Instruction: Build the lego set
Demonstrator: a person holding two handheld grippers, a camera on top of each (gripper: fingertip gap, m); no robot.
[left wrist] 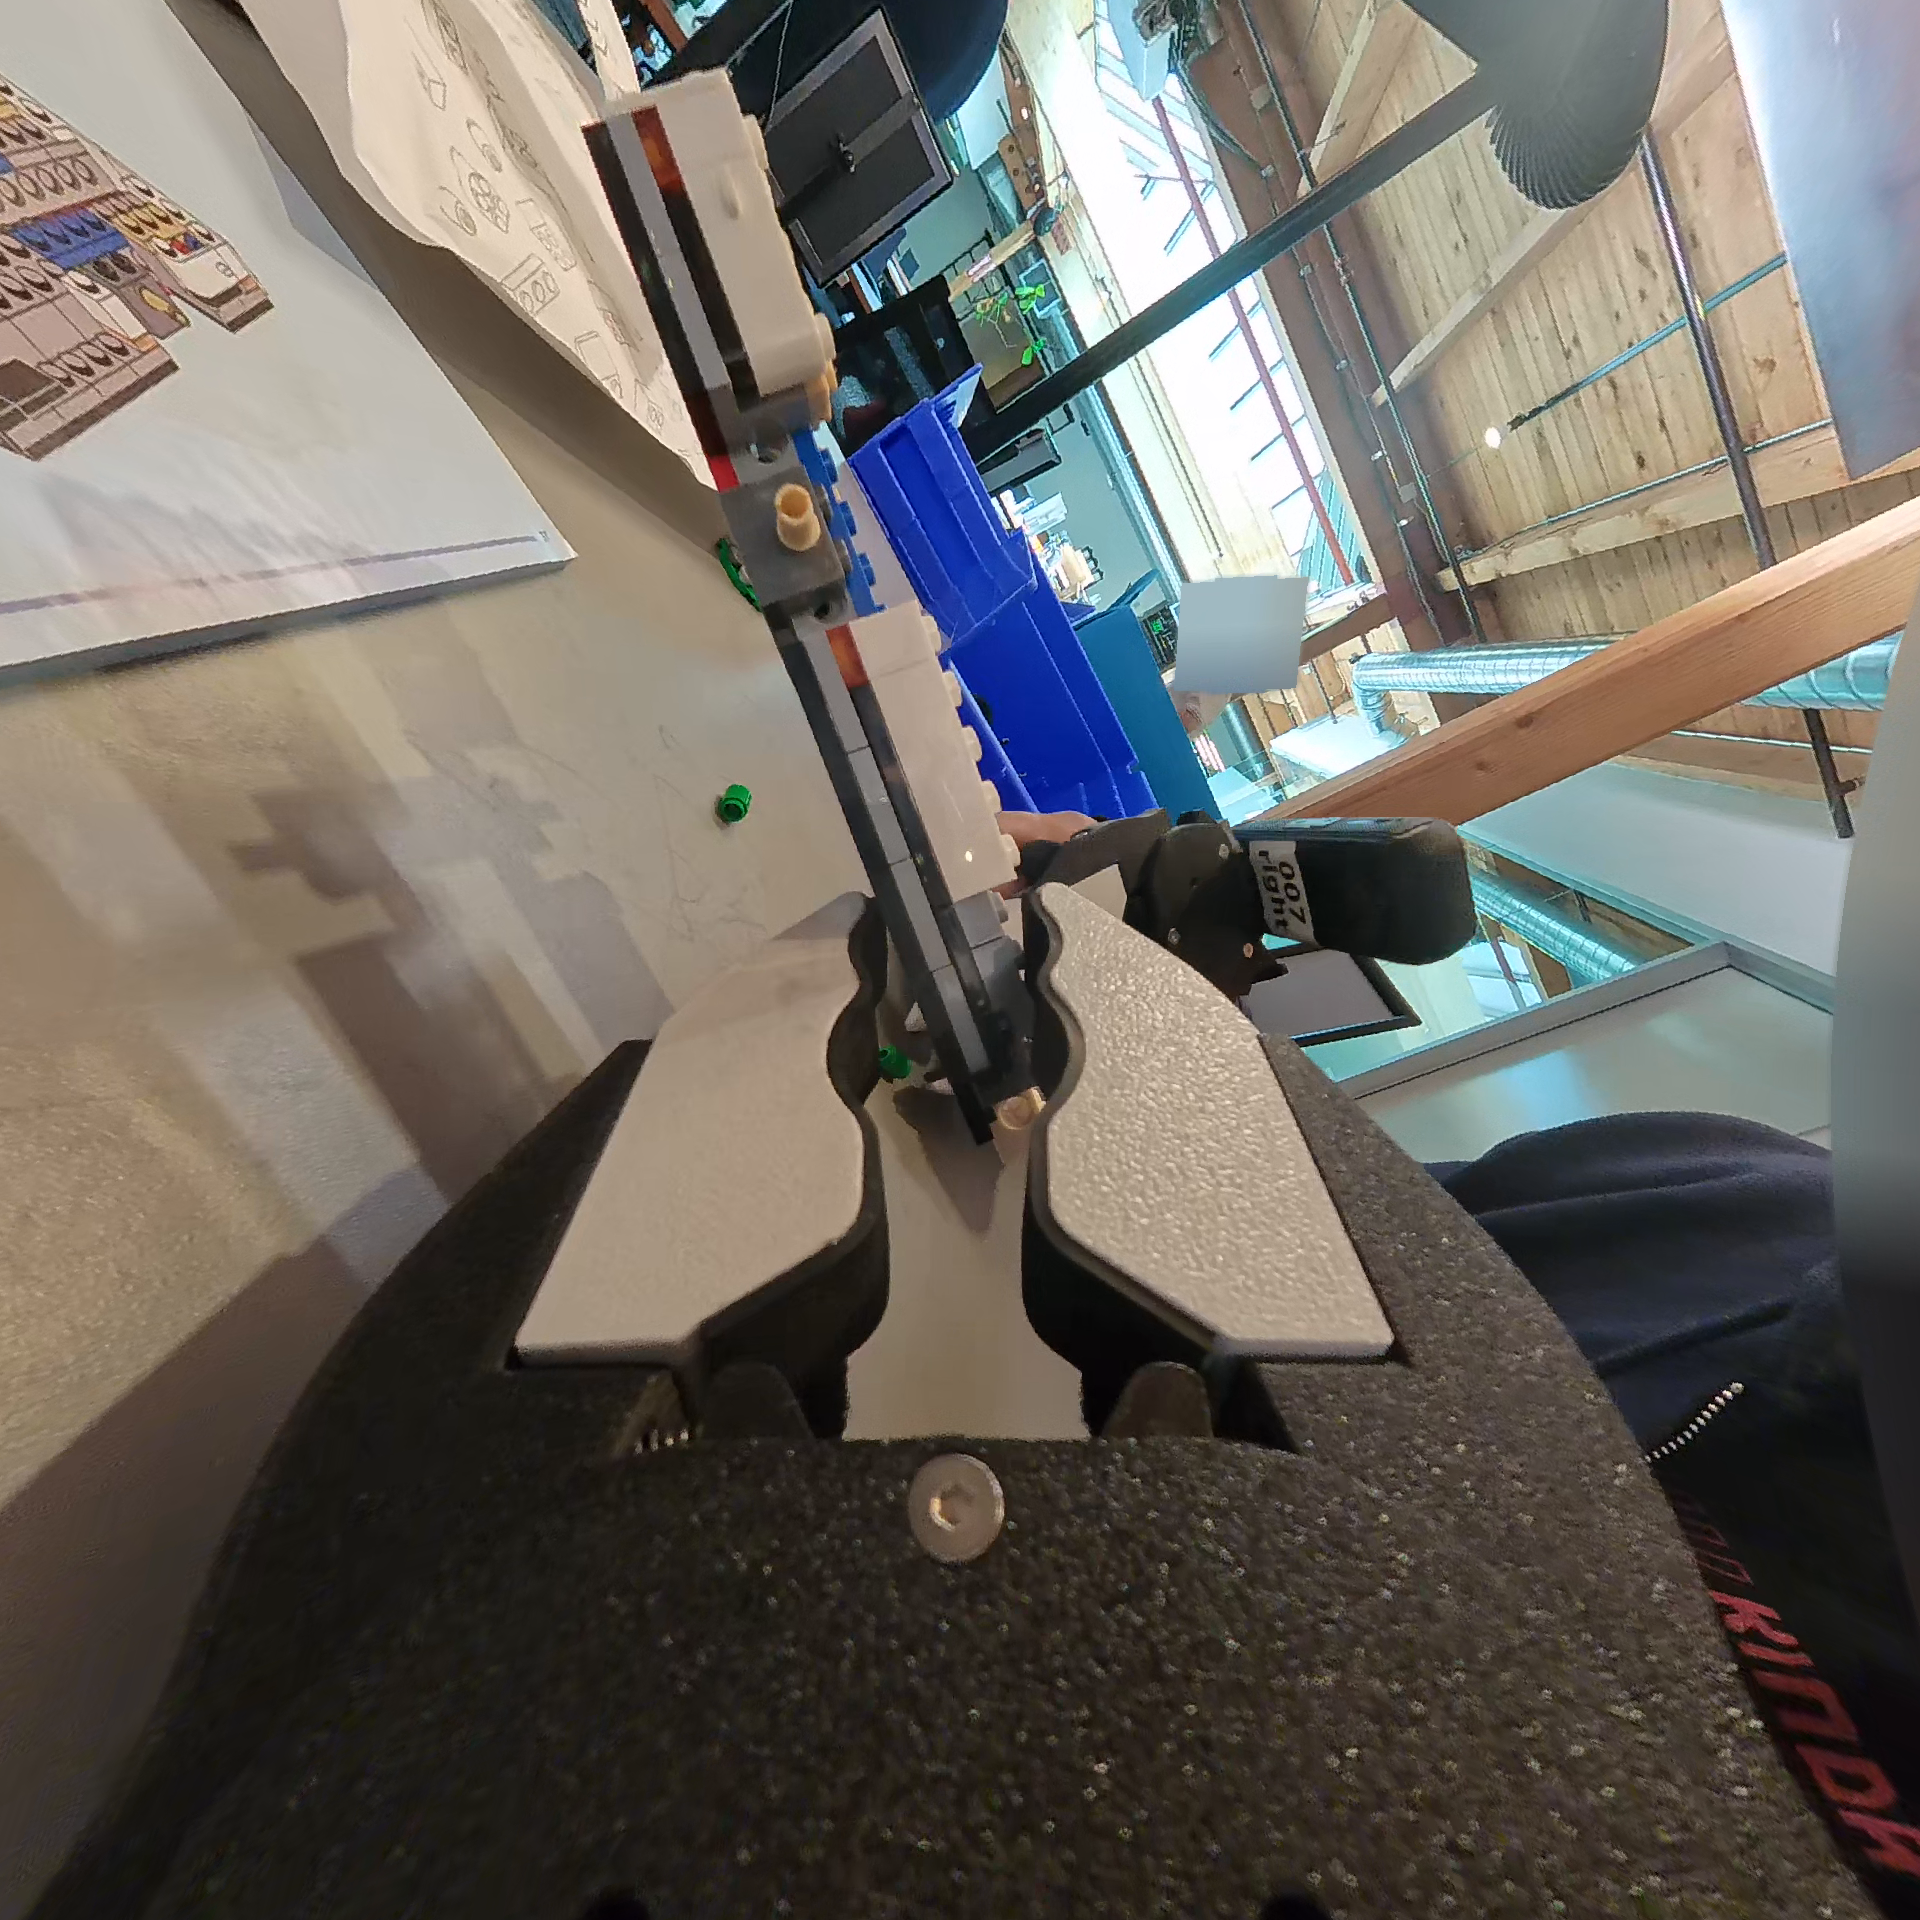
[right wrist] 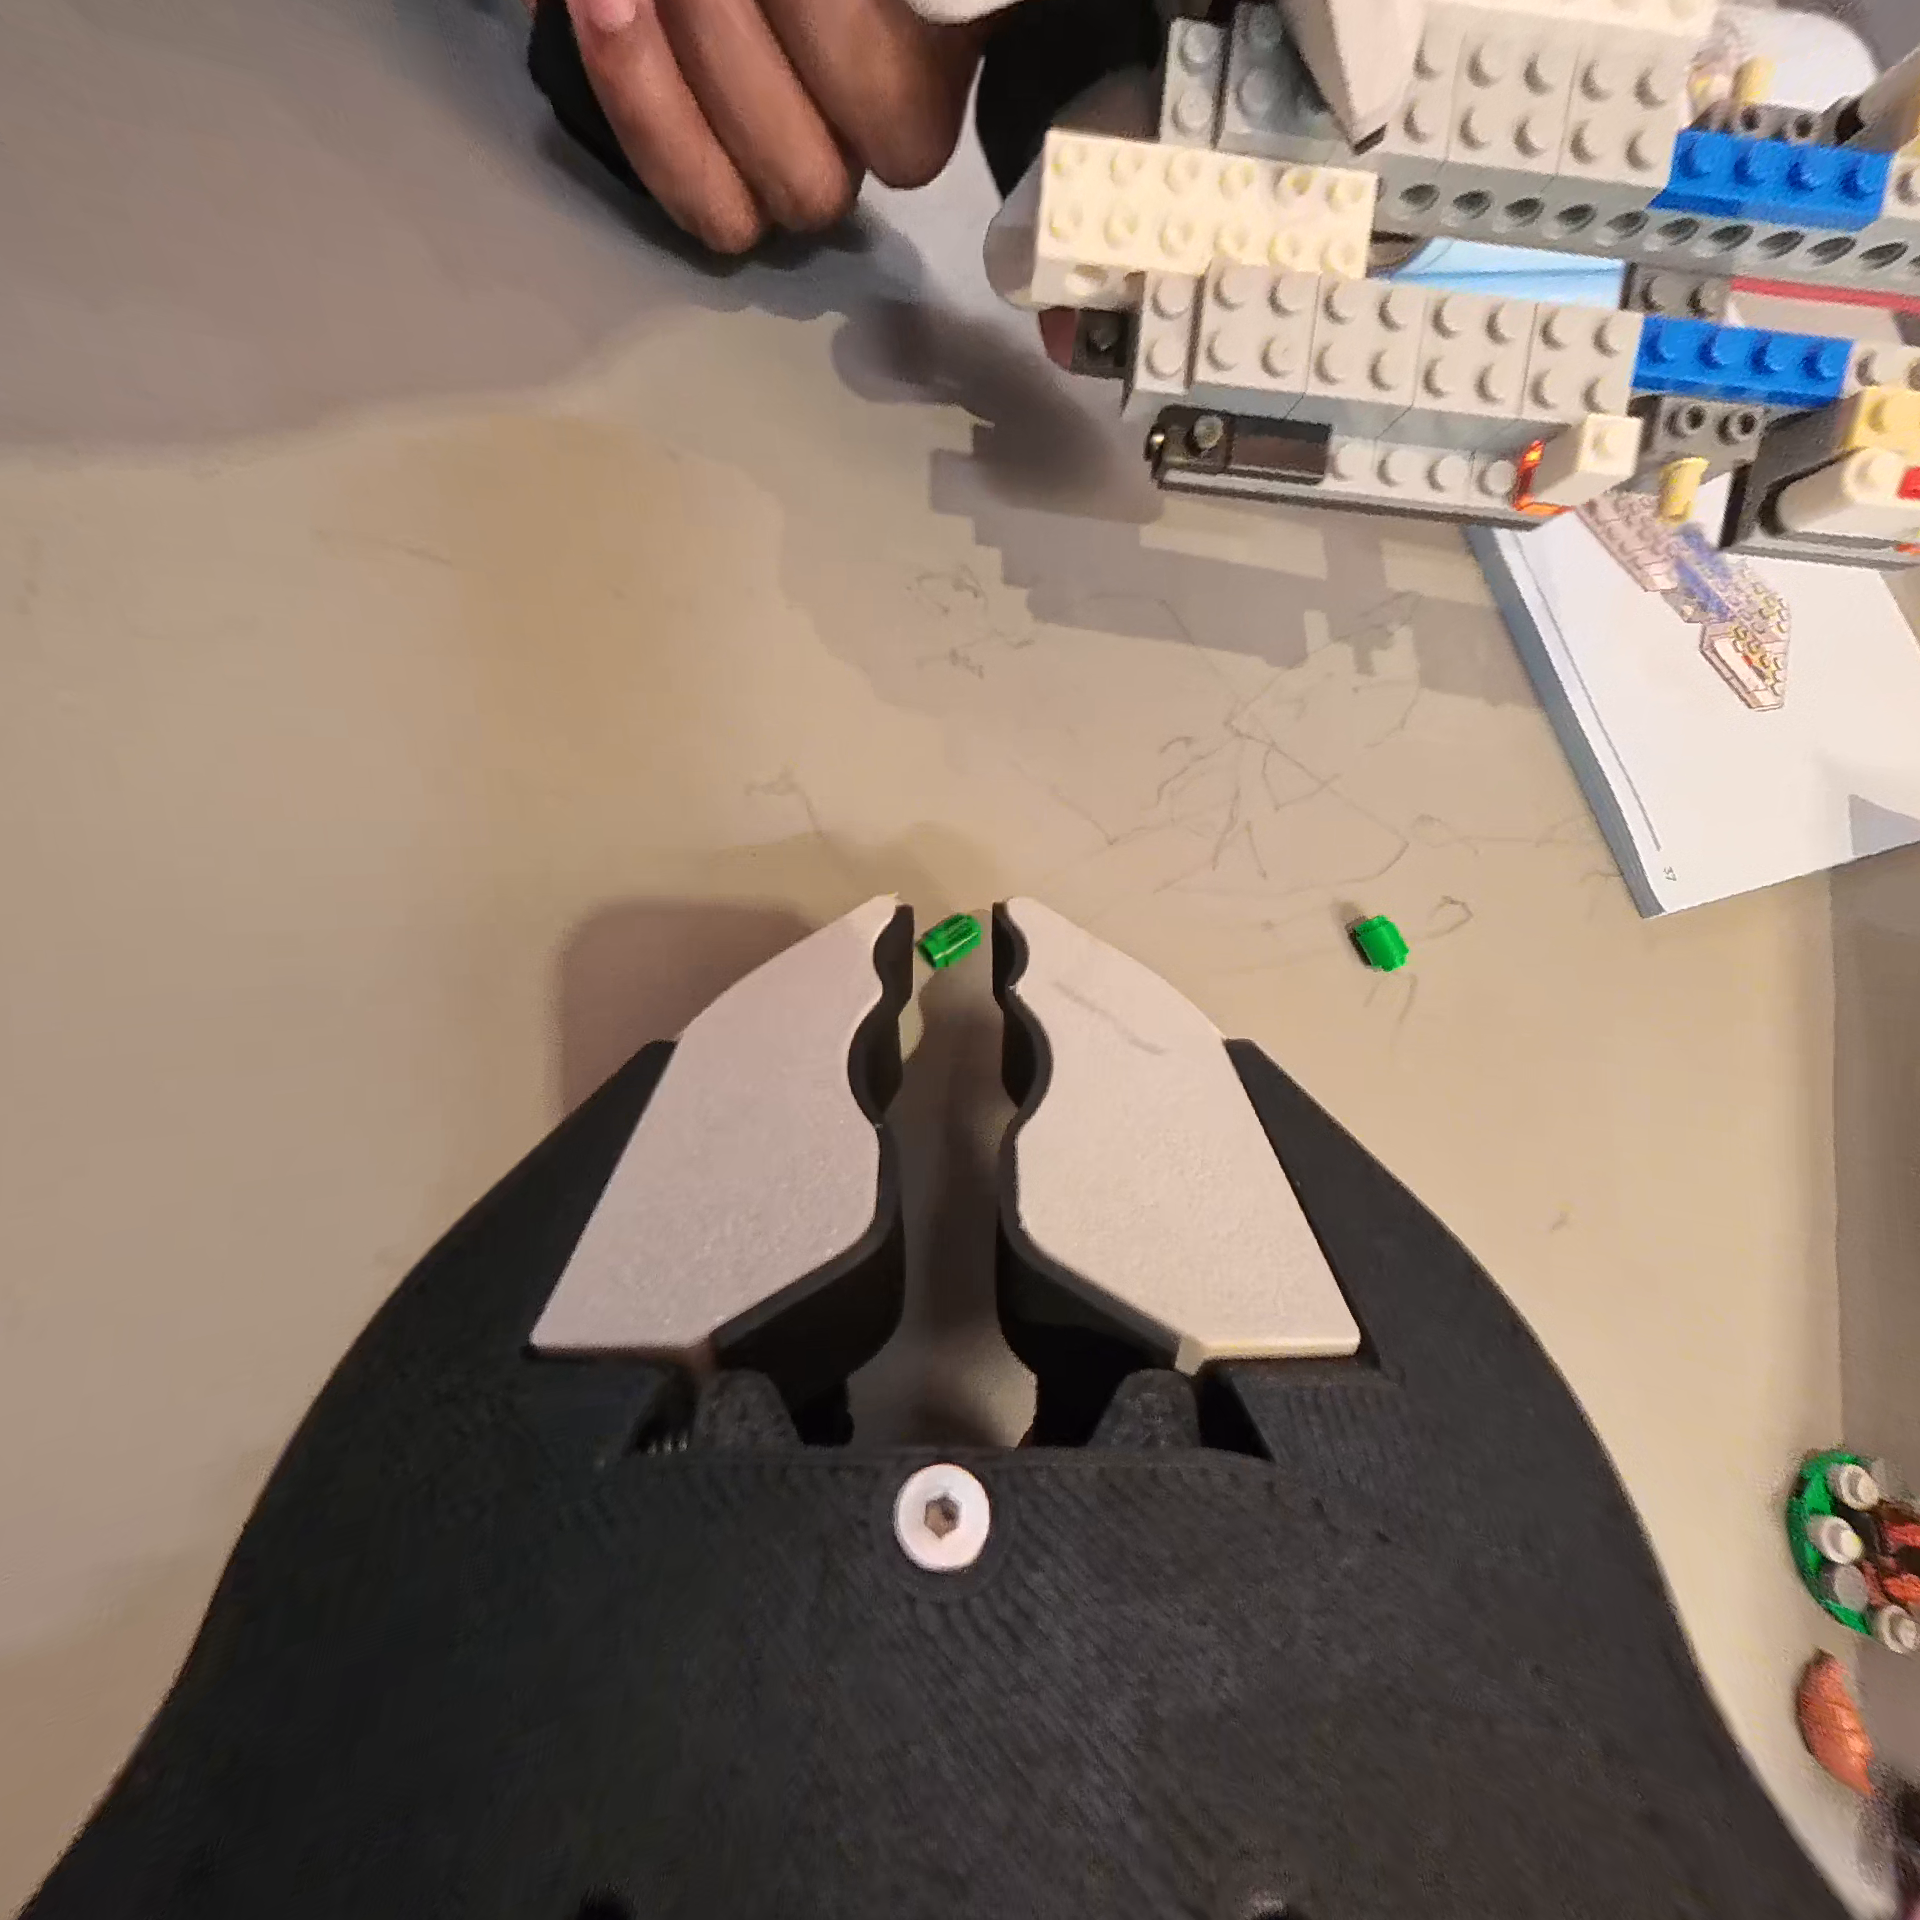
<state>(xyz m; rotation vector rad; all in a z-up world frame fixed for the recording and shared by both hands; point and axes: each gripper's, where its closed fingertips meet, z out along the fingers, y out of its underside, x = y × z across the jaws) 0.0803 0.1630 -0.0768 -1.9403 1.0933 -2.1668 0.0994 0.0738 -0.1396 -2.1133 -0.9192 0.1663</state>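
The small green round piece [right wrist: 949,941] lies on the counter [right wrist: 416,623] between my right gripper's [right wrist: 945,925] slightly spread fingers, unpinched, while my left gripper [left wrist: 951,966] clamps the long brick model [left wrist: 914,748] upright, far right.

The left gripper [left wrist: 951,997] is tilted way over on its side, both pads squeezed onto what it's holding. The right gripper [right wrist: 948,940] points down at the surface with its fingers [right wrist: 1049,997] slightly apart, not pinching anything. A bare hand [right wrist: 748,125] sits curled farther out.
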